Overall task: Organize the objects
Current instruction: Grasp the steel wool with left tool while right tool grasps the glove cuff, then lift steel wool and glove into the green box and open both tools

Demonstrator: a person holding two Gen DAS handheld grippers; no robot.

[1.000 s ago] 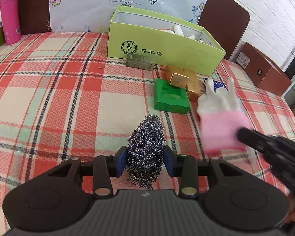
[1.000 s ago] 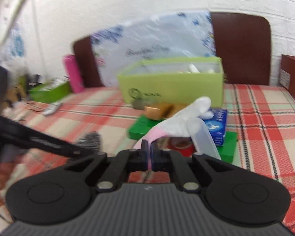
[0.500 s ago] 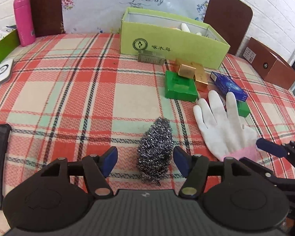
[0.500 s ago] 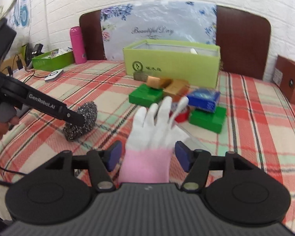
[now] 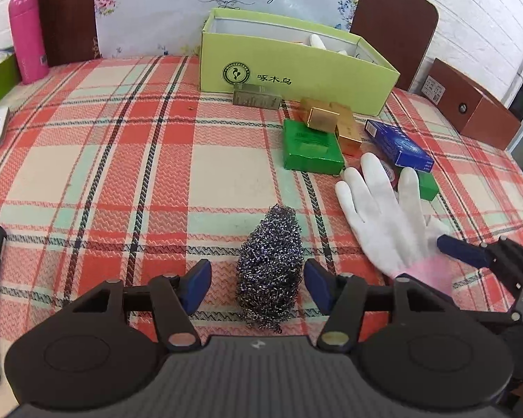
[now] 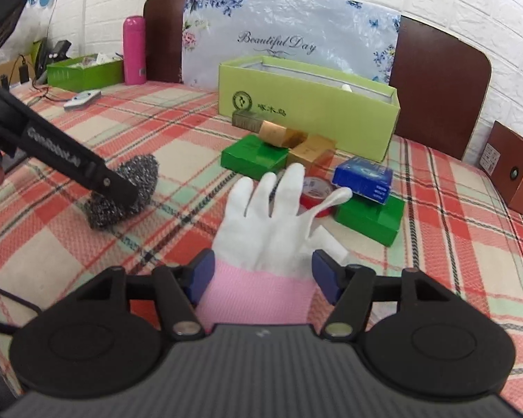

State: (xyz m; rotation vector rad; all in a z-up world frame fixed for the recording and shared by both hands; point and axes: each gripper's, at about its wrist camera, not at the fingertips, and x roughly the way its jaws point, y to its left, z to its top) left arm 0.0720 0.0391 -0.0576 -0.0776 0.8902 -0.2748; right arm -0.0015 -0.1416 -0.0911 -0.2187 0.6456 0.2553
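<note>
A steel wool scourer [image 5: 271, 269] lies on the checked tablecloth between the open jaws of my left gripper [image 5: 258, 285], which do not touch it; it also shows in the right wrist view [image 6: 122, 191]. A white glove with a pink cuff [image 6: 272, 233] lies flat on the cloth between the open jaws of my right gripper [image 6: 263, 273]; it also shows in the left wrist view [image 5: 383, 216]. The light green open box [image 5: 289, 66] stands at the back with white items inside.
Small boxes lie in front of the green box: a green one [image 5: 310, 146], gold ones [image 5: 327, 118], a blue one [image 5: 397, 142], a grey one [image 5: 256, 97], and red tape [image 6: 313, 190]. A pink bottle [image 5: 26, 35] stands far left. A brown box [image 5: 470, 104] sits right.
Both grippers opened. The left let go of the scourer; the right set the glove down flat on the cloth and let go. Both have pulled back slightly.
</note>
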